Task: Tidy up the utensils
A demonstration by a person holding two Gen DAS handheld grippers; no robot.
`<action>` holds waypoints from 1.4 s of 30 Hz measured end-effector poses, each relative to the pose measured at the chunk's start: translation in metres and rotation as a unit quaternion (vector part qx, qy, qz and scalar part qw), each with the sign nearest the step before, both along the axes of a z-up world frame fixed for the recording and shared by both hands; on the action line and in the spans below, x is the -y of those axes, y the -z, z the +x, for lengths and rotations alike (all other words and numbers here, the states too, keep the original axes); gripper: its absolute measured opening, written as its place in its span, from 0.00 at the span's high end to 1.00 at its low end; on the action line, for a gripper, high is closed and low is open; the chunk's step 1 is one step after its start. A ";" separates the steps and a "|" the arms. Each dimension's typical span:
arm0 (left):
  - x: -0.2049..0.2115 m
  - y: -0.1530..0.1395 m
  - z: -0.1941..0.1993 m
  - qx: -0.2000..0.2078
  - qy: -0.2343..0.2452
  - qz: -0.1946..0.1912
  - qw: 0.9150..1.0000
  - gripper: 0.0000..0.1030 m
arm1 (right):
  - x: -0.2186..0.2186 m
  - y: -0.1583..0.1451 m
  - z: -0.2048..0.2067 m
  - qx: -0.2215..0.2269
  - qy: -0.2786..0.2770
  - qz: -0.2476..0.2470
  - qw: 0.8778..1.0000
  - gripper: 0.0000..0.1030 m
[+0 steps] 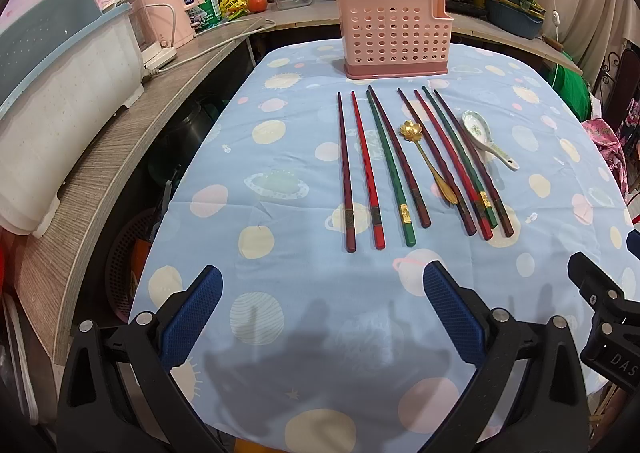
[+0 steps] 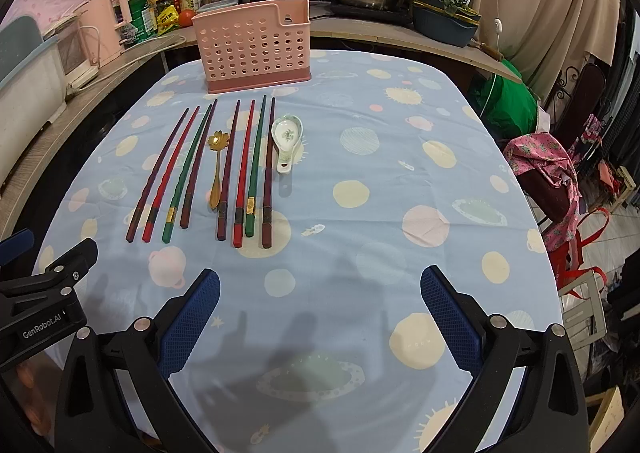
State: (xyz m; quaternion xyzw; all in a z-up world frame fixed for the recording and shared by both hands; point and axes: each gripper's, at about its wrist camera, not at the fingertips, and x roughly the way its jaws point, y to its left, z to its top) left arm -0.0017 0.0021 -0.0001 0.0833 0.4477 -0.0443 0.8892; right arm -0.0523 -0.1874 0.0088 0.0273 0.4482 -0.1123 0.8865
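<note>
1. The pink perforated plastic utensil basket [image 1: 394, 33] stands upright at the far side of the table [image 1: 304, 317], which wears a blue cloth with pastel planets
2. Just in front of that basket, eight slim lacquered chopsticks [image 1: 374, 169] in dark red, bright red and green lie side by side, tips toward the basket
3. A gold metal spoon with a flower-shaped bowl [image 1: 428, 159] lies among them; a white ceramic soup spoon with a green pattern [image 2: 286, 141] rests beside the rightmost chopstick
4. The left claw [image 1: 320, 313] is spread wide and holds nothing; the right claw [image 2: 320, 313] is likewise wide and empty, both well short of the basket
5. The chopsticks look light, stiff and slick, likely to roll; pinching near the thicker banded ends seems safest
6. The ceramic spoon looks fragile, so gripping its handle gently is best
</note>
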 end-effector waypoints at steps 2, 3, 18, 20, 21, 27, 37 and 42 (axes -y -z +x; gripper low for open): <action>0.000 0.000 0.000 0.000 0.000 0.000 1.000 0.07 | 0.000 0.000 0.000 0.000 0.000 0.000 1.000 0.06; 0.000 0.000 0.001 -0.001 0.000 0.000 1.000 0.07 | -0.001 0.001 0.000 0.000 0.000 0.000 1.000 0.06; 0.000 0.000 0.000 0.000 0.000 0.000 1.000 0.07 | 0.000 0.001 0.000 0.000 0.001 0.001 1.000 0.07; 0.000 0.000 0.000 0.000 0.000 0.000 1.000 0.07 | 0.000 0.000 0.000 0.000 0.000 0.001 1.000 0.06; 0.000 0.000 0.000 0.000 0.000 0.000 1.000 0.07 | 0.000 0.000 0.000 0.000 0.000 0.001 1.000 0.06; 0.000 0.000 0.000 0.000 0.000 0.000 1.000 0.07 | 0.001 0.000 0.000 0.000 0.000 0.001 1.000 0.06; -0.008 0.003 0.009 -0.005 -0.012 -0.010 1.000 0.07 | 0.002 0.004 0.004 0.000 0.004 0.004 1.000 0.07; -0.023 0.011 0.031 -0.005 -0.029 -0.021 0.999 0.07 | 0.009 0.007 0.011 0.002 0.009 0.007 1.000 0.07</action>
